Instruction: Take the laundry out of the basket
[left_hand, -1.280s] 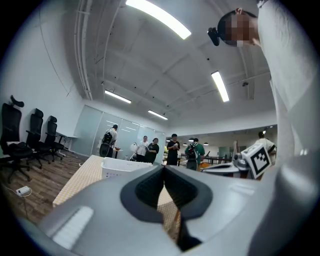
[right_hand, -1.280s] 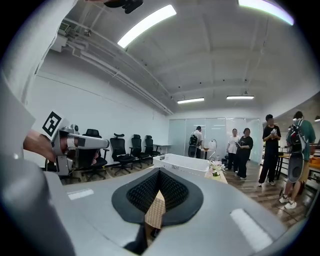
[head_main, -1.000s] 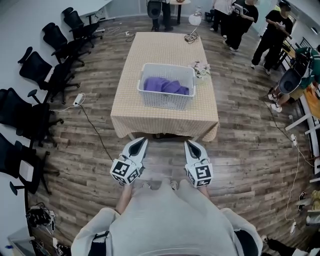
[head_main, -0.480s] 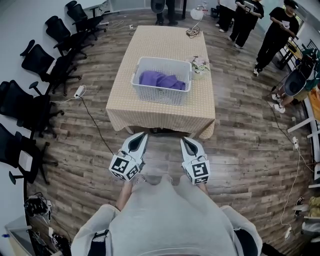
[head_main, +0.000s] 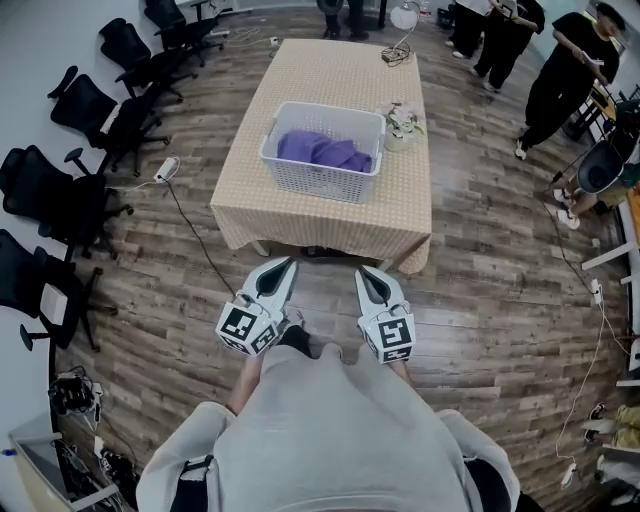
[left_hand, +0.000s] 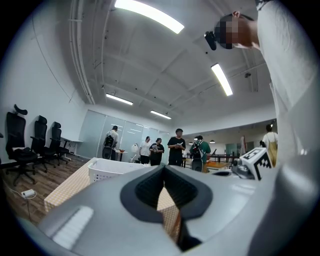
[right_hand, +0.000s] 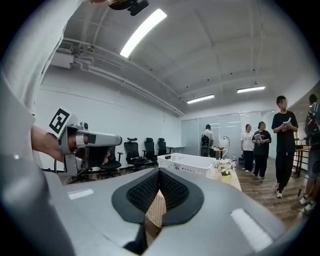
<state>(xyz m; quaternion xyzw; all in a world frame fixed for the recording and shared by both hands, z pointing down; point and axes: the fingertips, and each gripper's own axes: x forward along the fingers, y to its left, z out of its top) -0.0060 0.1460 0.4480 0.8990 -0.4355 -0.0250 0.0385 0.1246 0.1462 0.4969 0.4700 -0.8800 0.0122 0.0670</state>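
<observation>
Facing the counter (head_main: 330, 228) with my left claw (head_main: 282, 264) and right claw (head_main: 365, 273) both closed up empty, I see the purple laundry (head_main: 322, 150) heaped in the white basket (head_main: 312, 181) dead ahead and well apart, its long side across me, neither claw nearer.

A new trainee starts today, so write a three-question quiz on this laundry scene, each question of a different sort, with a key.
1. True or false: the purple laundry lies inside the white plastic lattice basket.
2. Where does the small pot of flowers stand? A) inside the basket; B) on the checked tablecloth, beside the basket; C) on the floor.
3. Fill in: the jaws of the left gripper and the right gripper are both ____, with nothing between them.
Key: 1 true; 2 B; 3 shut.
</observation>
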